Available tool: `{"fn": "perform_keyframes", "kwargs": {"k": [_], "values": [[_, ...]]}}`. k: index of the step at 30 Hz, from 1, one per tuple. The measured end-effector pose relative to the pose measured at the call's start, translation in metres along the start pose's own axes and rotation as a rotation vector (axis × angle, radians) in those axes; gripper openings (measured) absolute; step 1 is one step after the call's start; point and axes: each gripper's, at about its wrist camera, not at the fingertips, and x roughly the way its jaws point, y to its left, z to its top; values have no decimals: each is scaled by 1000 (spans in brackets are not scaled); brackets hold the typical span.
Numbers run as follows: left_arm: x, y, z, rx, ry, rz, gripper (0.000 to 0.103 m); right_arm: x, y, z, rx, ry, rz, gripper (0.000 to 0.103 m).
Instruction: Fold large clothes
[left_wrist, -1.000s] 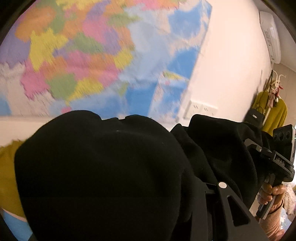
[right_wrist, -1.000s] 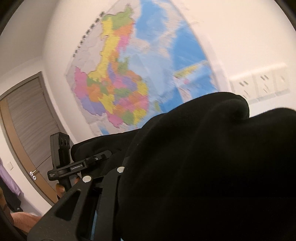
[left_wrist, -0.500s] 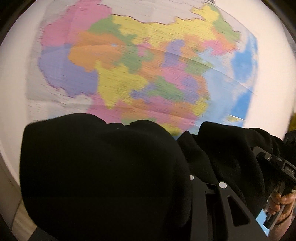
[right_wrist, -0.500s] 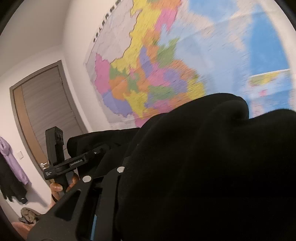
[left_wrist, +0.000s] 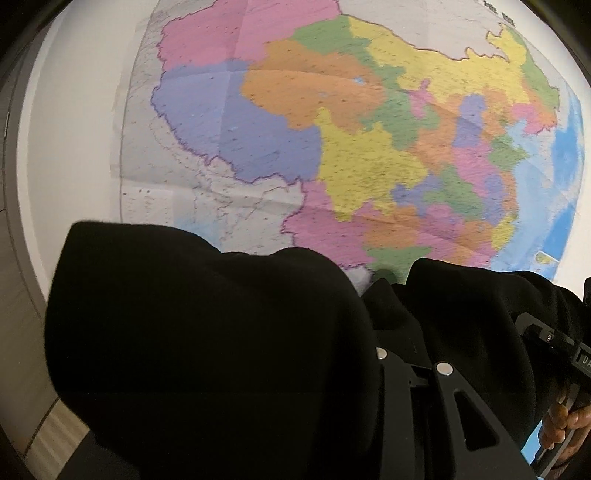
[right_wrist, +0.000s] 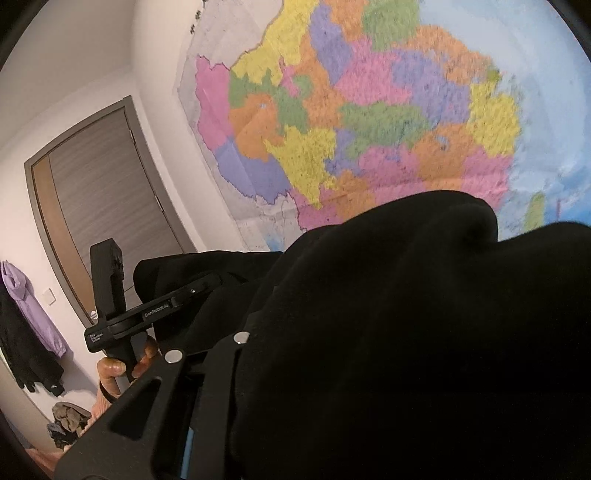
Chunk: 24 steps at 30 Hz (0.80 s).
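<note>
Two grippers are up in the air in front of me, and both have their jaws clamped on the same black garment (left_wrist: 207, 332). Through the left wrist camera the cloth is bunched thickly over the left gripper (left_wrist: 391, 332), hiding its fingertips and most of the fingers, so I judge the grip from the fabric pinched in at the jaws. Just to the right of it, the right gripper (left_wrist: 554, 339) shows at the edge of view, with the cloth stretched across between the two and a hand (left_wrist: 565, 424) wrapped round its handle. From the right wrist camera the garment heaps over the right gripper's own fingers and fills the lower right of the view; the left gripper sits to the left of it, its jaws closed on a fold of the same cloth, fingers of the left hand (right_wrist: 118, 369) on the grip below. Beyond both claws hangs a large coloured wall map (right_wrist: 369, 110). Left of that is a grey door (right_wrist: 92, 192), and further left a purple garment (right_wrist: 26, 302) hanging on the wall.
</note>
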Motion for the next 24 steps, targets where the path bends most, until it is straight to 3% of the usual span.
{"fn": "perform_keyframes", "kwargs": {"k": [24], "values": [[14, 24, 4, 16, -2, 50, 34, 37, -4, -7, 17, 41, 10, 17]]}}
